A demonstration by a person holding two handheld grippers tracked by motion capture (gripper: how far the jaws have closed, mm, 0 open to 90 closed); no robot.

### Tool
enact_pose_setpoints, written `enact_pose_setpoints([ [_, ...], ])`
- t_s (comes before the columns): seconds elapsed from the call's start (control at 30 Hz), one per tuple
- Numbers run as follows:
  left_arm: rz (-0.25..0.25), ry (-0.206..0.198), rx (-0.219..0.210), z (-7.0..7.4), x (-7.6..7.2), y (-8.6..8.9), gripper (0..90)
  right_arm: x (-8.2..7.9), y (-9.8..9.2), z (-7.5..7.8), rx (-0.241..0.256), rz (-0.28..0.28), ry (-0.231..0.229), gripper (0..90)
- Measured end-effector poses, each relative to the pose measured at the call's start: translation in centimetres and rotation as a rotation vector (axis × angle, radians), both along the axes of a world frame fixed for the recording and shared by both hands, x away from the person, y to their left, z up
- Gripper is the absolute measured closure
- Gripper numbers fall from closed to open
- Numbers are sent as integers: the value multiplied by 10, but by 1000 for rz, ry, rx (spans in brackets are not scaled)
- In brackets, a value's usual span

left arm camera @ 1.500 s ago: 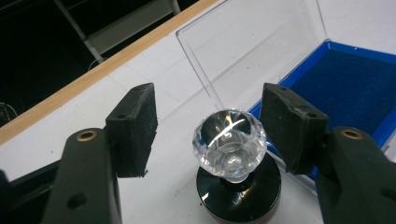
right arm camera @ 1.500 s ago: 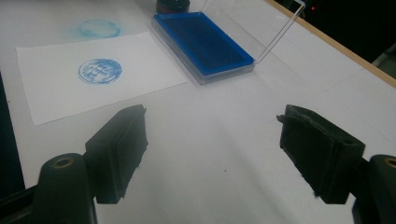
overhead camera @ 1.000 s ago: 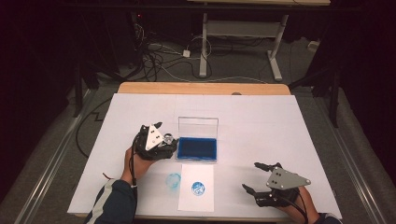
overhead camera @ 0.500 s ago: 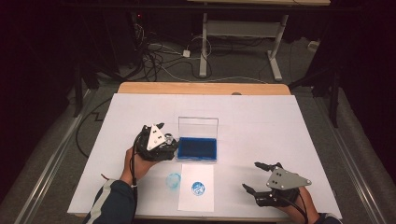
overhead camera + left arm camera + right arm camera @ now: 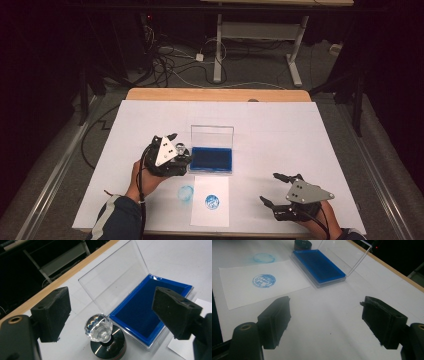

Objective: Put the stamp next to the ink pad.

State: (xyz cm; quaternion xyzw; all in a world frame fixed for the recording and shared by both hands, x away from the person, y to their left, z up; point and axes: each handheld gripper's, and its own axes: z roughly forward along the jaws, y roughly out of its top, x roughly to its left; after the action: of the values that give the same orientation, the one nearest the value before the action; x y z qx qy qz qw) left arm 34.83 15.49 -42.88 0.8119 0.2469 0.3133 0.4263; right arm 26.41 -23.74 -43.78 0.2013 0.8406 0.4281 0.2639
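White paper covers the table [image 5: 300,130]. My left gripper [image 5: 110,312] hangs with jaws spread wide over the crystal-knobbed stamp [image 5: 102,336], which stands free just beside the open blue ink pad [image 5: 142,312]. My right gripper [image 5: 325,322] rests apart, jaws wide.

bright, evenly lit table [image 5: 280,125] against dark surroundings; close gripper views slightly soft.

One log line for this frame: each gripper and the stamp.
left gripper: open, around stamp | stamp: standing beside ink pad | right gripper: open, idle
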Motion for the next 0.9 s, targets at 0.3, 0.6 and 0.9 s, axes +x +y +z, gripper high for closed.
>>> enact_pose_setpoints([
  [0.3,-27,-9,6,7,-14,3,146,-1,-1,2,5,-7,-16,224],
  [0.6,-41,-8,9,9,-24,10,146,-2,-4,5,28,-18,-52,220],
  [0.9,-64,-14,26,9,-35,13,146,-3,-4,5,33,-21,-62,220],
])
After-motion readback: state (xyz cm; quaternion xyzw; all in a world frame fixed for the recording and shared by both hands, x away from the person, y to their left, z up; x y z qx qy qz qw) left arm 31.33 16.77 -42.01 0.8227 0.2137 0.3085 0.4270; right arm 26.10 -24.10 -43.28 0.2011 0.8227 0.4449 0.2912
